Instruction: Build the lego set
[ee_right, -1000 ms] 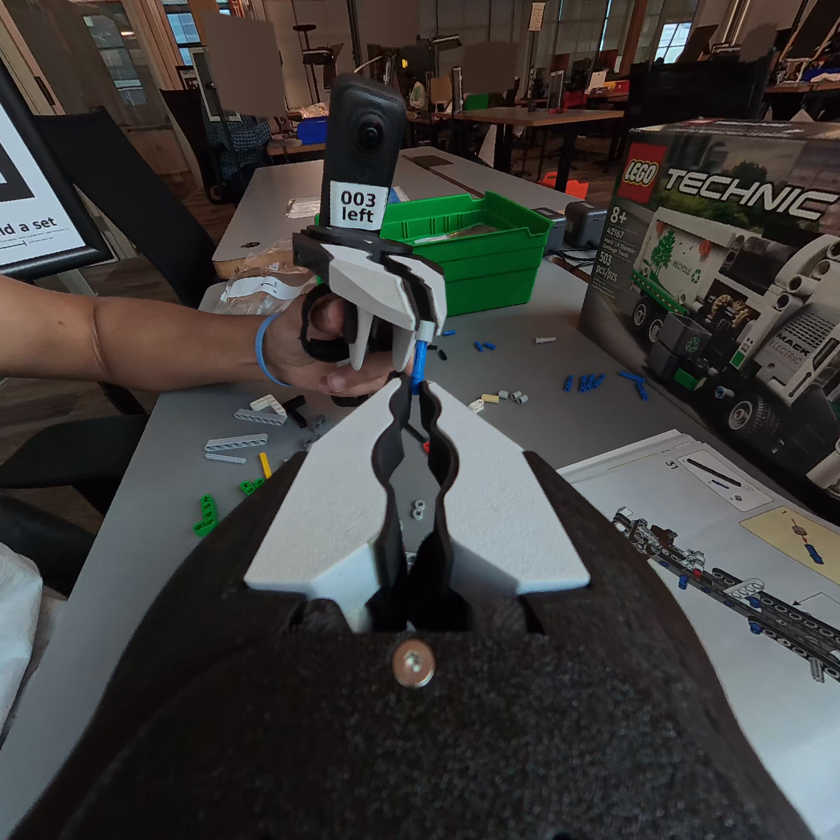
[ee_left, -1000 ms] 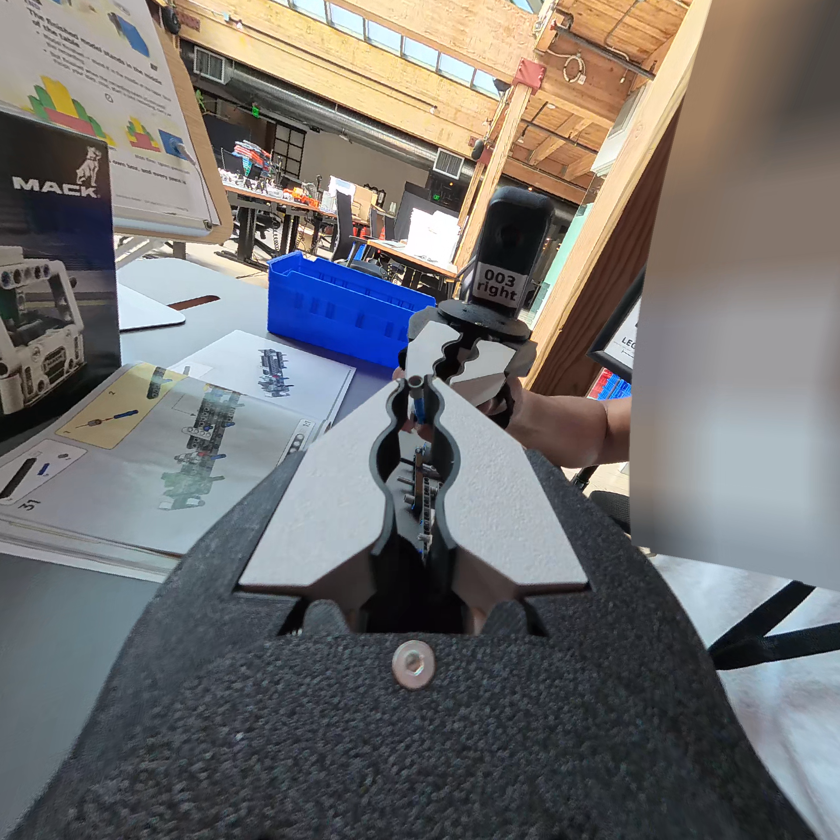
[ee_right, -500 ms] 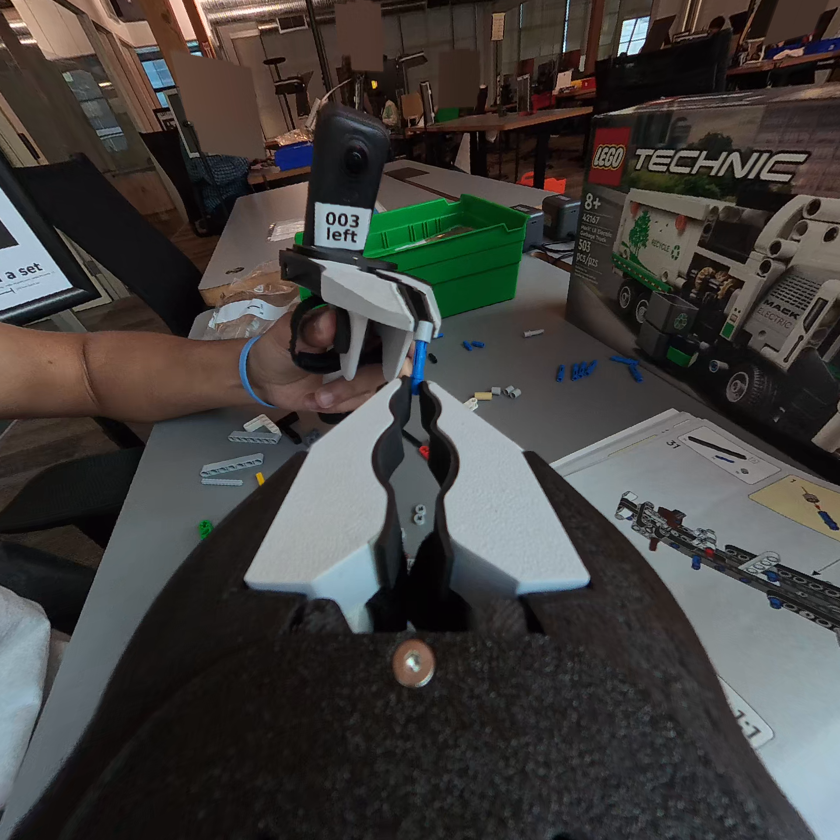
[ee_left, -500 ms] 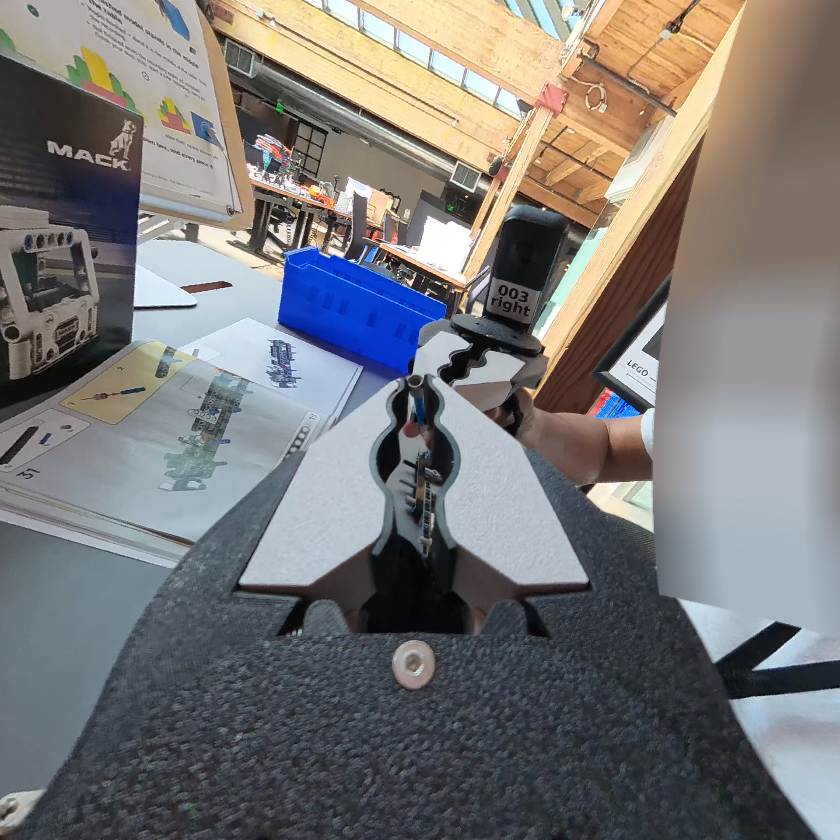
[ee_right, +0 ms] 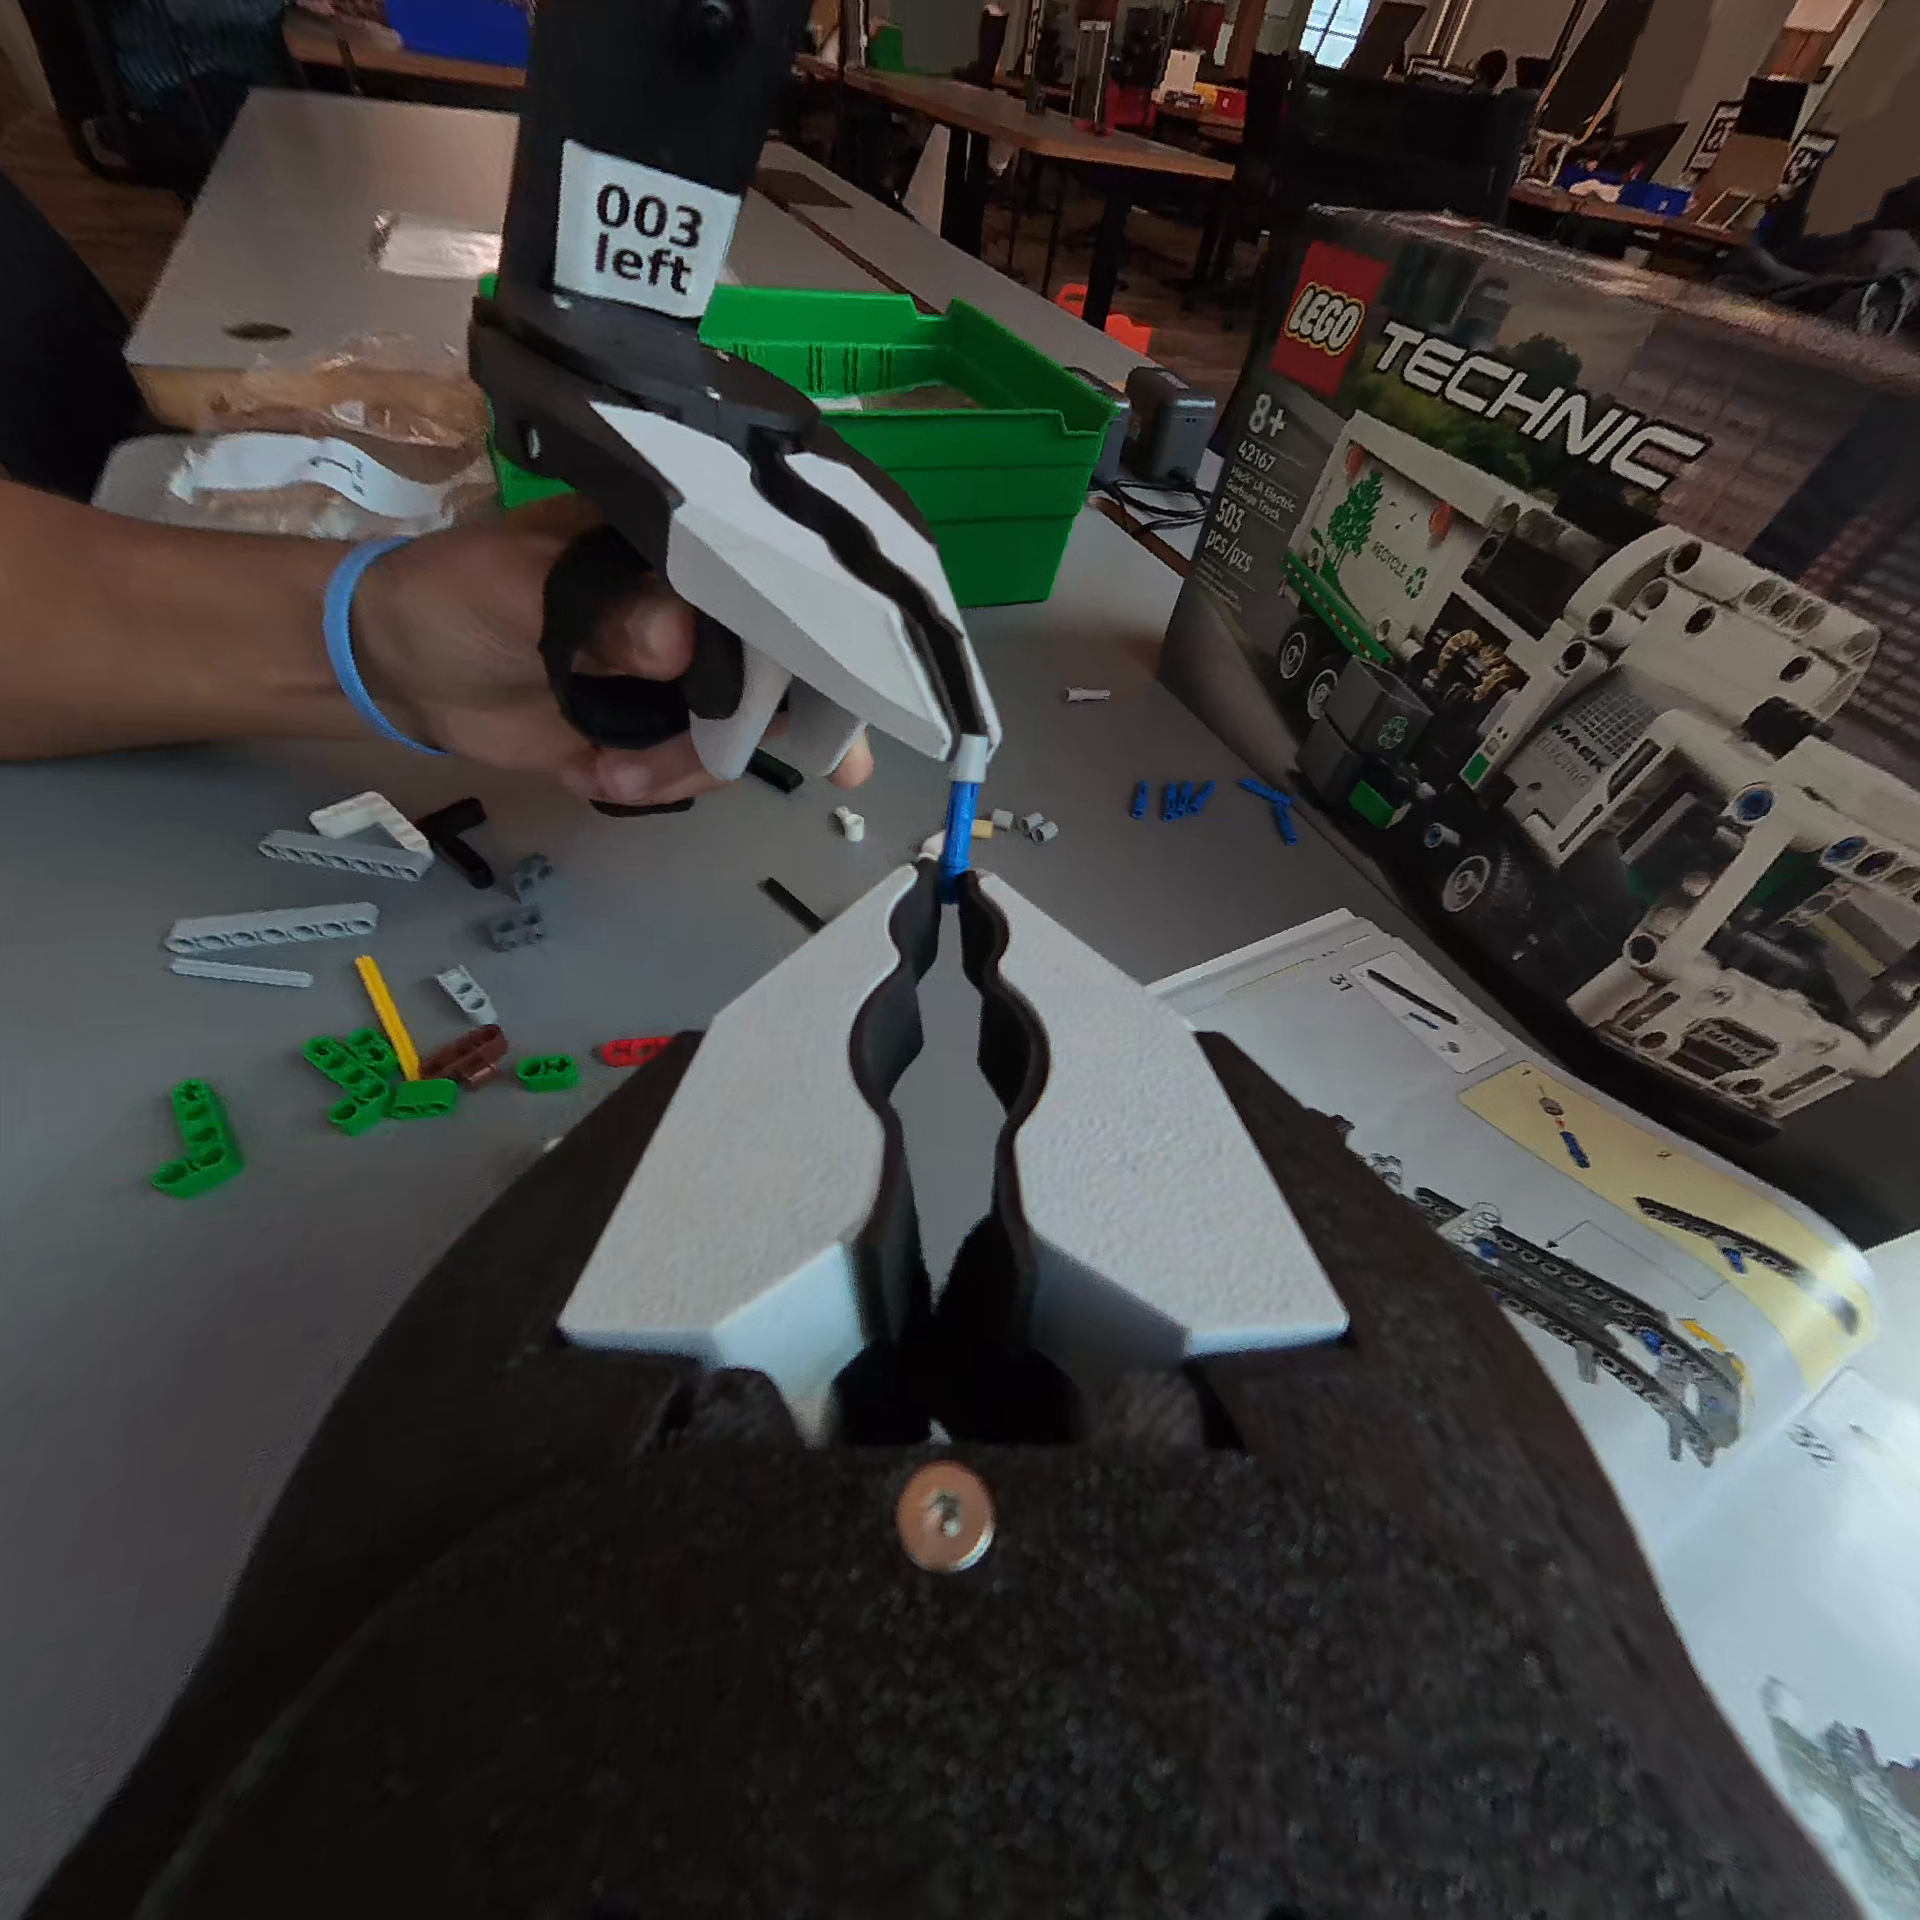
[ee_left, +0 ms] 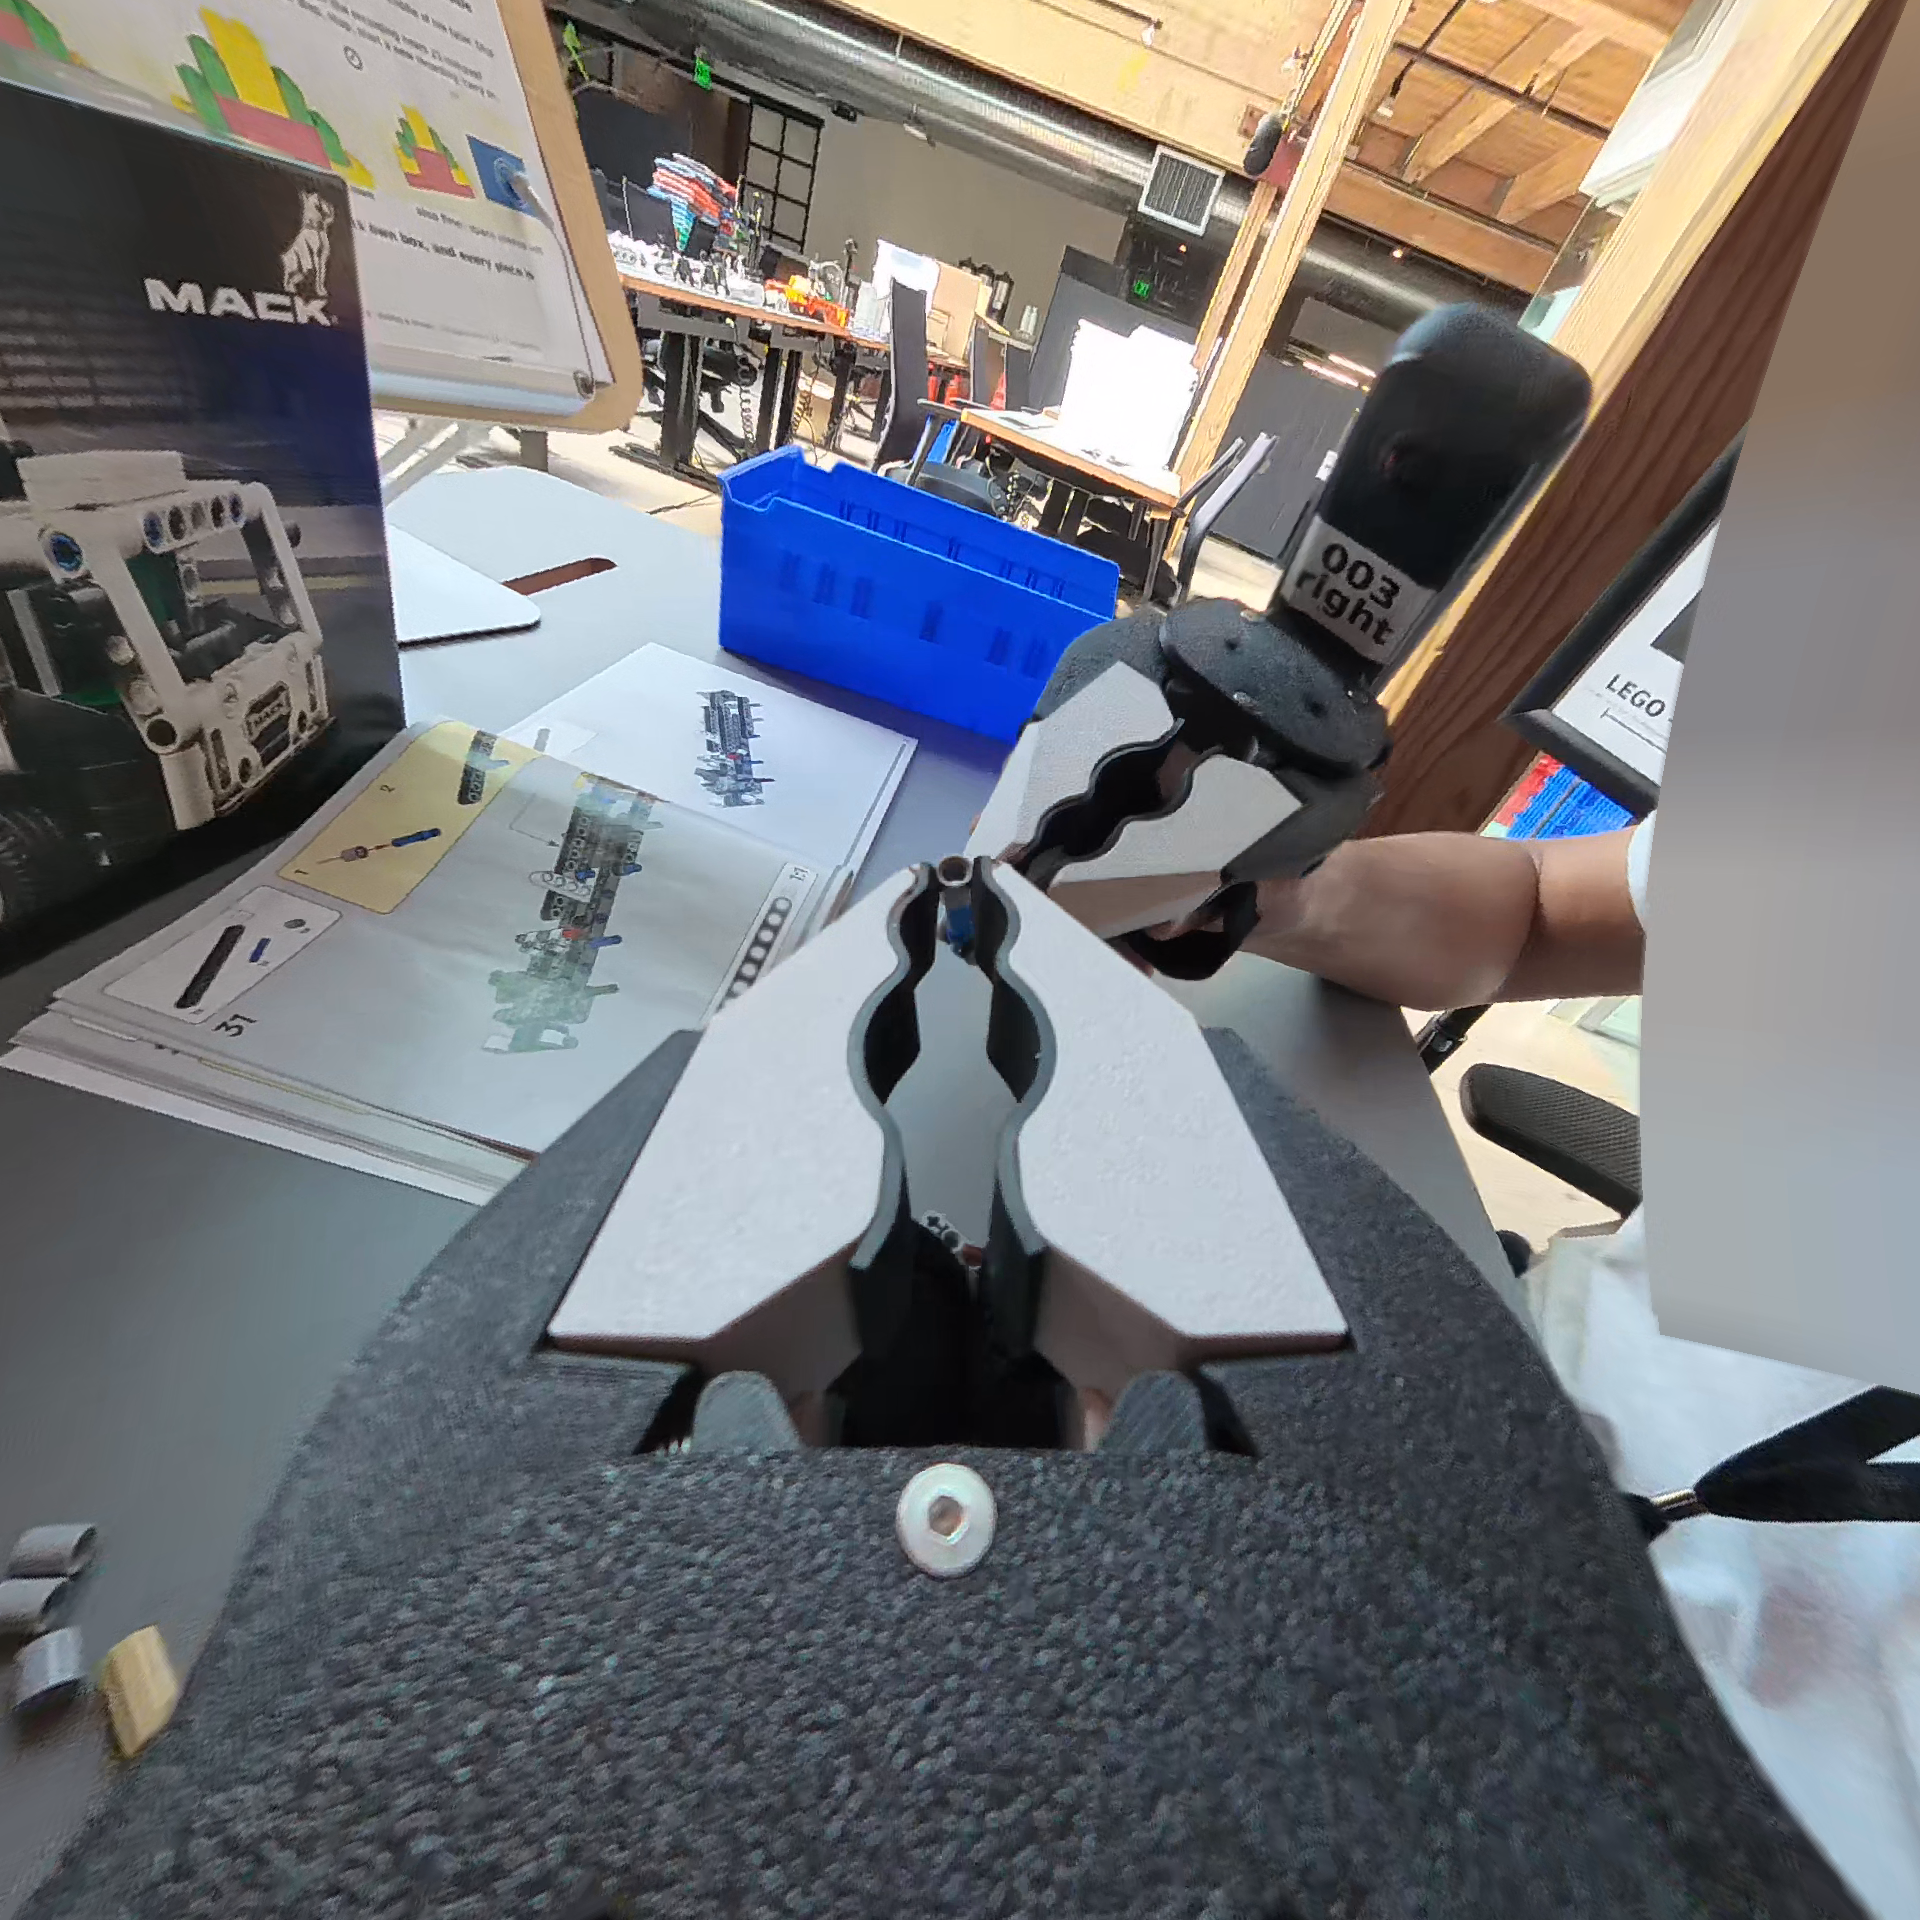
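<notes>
The right claw (ee_right: 943, 883) is clamped on the lower end of a slim blue plastic pin (ee_right: 956, 831). The pin's long axis runs straight up to the left claw (ee_right: 971, 743), whose tips pinch the small grey sleeve (ee_right: 968, 760) capping it, above the grey table (ee_right: 675, 894).

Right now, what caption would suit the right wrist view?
Two handheld grippers' fingers pinch opposite ends of a blue pin with grey sleeve above scattered parts.
</notes>
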Motion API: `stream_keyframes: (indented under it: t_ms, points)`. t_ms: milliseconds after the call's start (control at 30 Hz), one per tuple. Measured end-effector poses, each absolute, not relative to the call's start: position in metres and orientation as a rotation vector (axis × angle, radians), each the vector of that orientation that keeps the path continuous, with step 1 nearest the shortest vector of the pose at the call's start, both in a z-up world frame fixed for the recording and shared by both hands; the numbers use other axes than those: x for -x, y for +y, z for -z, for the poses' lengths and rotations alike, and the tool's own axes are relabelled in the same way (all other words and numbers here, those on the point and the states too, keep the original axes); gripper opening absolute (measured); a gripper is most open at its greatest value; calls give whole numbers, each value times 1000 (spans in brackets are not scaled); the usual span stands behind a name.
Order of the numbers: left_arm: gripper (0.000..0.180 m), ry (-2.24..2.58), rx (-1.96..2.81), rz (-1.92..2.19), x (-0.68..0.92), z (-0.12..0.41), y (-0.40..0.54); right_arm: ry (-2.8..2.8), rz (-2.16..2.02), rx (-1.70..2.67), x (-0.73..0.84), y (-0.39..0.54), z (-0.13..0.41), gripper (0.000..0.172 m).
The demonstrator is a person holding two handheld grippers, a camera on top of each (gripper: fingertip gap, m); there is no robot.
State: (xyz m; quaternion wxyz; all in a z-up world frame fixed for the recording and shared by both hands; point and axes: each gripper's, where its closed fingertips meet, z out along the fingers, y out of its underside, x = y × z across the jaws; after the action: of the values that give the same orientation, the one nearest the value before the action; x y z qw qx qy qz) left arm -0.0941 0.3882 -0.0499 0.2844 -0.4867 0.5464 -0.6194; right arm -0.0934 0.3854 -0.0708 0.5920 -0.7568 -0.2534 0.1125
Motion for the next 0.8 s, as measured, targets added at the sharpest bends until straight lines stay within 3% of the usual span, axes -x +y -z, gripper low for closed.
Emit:
stream_keyframes:
  t_ms: [300,800]
  points:
    - [5,1442,1388,1740,92,58,391,-634,-136,1769,90,388,78,2]
    - [5,1421,1277,1642,92,48,389,-474,-478,1758,95,386,70,2]
